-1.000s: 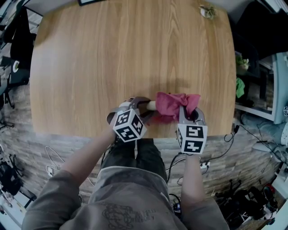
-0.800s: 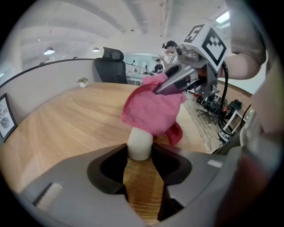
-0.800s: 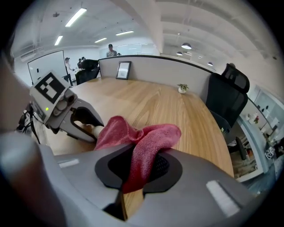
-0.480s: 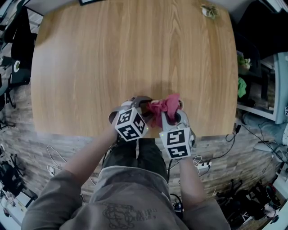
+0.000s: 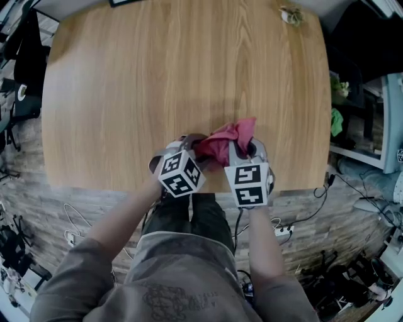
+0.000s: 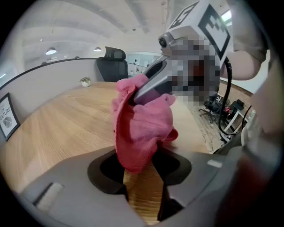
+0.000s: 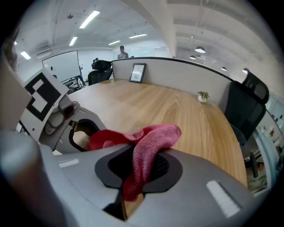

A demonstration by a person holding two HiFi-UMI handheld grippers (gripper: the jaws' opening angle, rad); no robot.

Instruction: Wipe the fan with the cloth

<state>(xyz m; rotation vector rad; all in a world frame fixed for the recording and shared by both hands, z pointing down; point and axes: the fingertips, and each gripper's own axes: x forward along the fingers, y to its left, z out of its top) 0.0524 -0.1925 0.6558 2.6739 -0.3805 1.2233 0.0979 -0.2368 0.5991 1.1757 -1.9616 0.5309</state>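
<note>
The fan shows only as a wood-coloured strip between my left gripper's jaws, which are shut on it. A pink cloth covers the rest of the fan. My left gripper rests at the near edge of the wooden table. My right gripper is close beside it on the right, shut on the cloth, a fold of which is pinched between its jaws. In the left gripper view the cloth hangs over the fan's top, with a right finger pressing into it.
A small potted plant stands at the table's far right corner. A framed picture leans against the partition behind the table. Shelving stands right of the table, and cables lie on the floor below its near edge.
My right gripper has moved left with the cloth, right up against the left gripper, and rolled a little. The cloth now bunches over the fan. The left gripper has stayed put.
</note>
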